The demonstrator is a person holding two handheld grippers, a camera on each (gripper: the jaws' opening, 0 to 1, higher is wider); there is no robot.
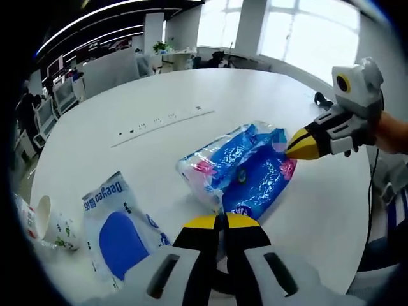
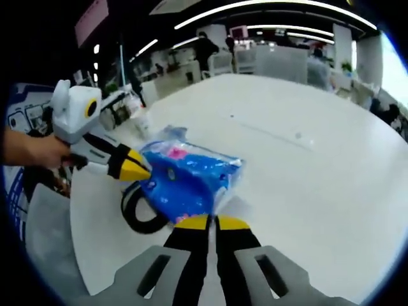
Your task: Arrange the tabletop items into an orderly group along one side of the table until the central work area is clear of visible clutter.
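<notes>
table: big white round top [image 1: 268,102], mostly bare; thin strip with dark marks [image 1: 162,122] runs across the far middle
blue pack: clear-wrapped blue and pink bundle [image 1: 239,169] lying flat near the table's near edge, between both grippers
flat pouch: white with blue panel [image 1: 118,229], beside the pack, near the edge in the left gripper view
black ring: dark loop [image 2: 137,210] on the table, touching the pack's underside in the right gripper view
paper cup: on its side [image 1: 48,224] at the table edge, just past the pouch
left gripper: [image 1: 221,221] yellow tips pressed together at the pack's near edge; cannot tell whether wrap is pinched
right gripper: [image 2: 211,222] tips together, at the pack's edge; grip on wrap unclear
</notes>
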